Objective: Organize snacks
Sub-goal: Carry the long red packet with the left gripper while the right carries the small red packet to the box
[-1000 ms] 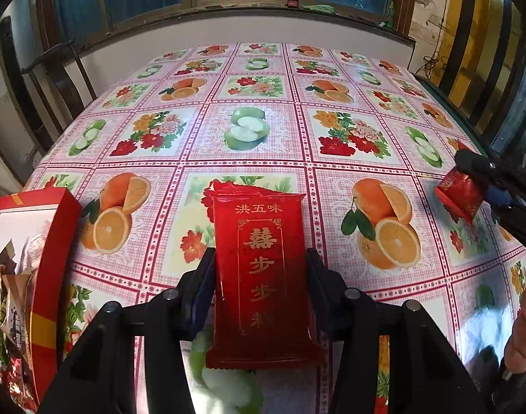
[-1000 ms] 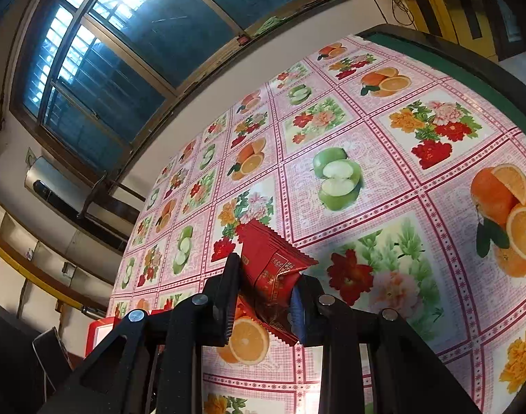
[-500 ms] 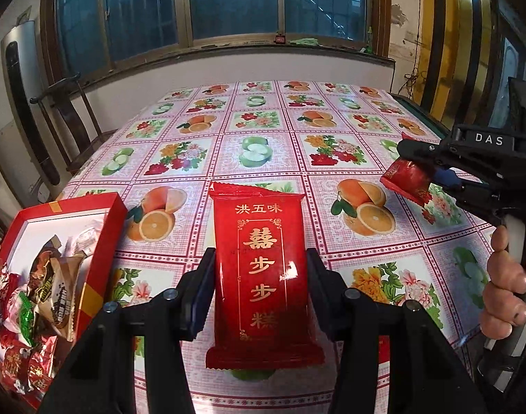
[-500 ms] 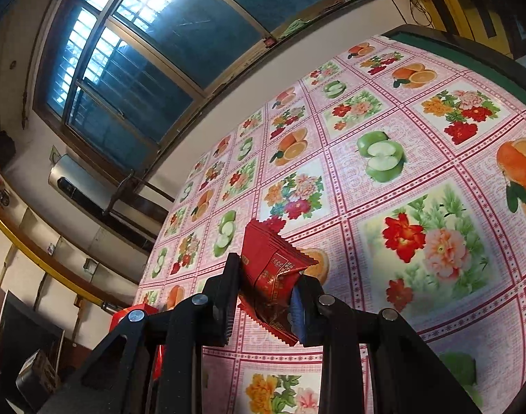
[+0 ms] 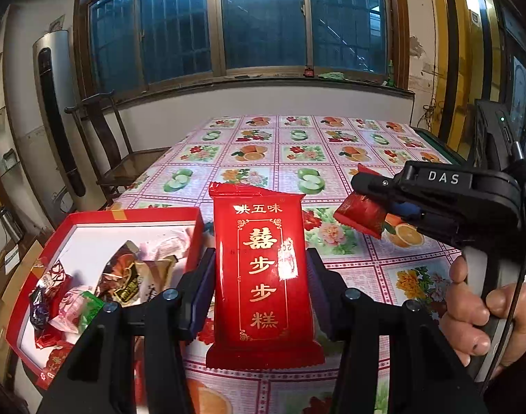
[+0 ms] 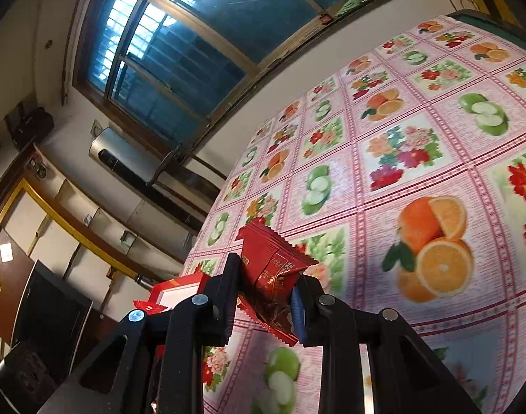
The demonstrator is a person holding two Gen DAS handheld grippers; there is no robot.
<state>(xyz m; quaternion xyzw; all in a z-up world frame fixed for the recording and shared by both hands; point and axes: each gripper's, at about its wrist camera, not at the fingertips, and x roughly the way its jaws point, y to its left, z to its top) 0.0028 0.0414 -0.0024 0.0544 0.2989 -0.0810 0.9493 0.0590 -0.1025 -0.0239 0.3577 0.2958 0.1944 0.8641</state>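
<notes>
Claws are both gripping red packets: left claw (image 5: 261, 276) clamping a gold-lettered cake packet (image 5: 263, 276), right claw (image 6: 266, 293) pinching a crumpled snack packet (image 6: 271, 276) above the tabletop (image 6: 400, 179).

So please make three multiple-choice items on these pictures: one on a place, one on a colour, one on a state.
1. Where is the open snack box?
A. on the chair
B. at the table's left edge
C. on the windowsill

2. What colour is the long packet in the left claw?
A. red with gold characters
B. green
C. plain white

3. What is the state of the right claw?
A. open and empty
B. shut on a small red packet
C. resting in the box

Answers: B, the box sits left of the tablecloth; A, the print is gold on red; B, both fingers press the wrapper.
</notes>
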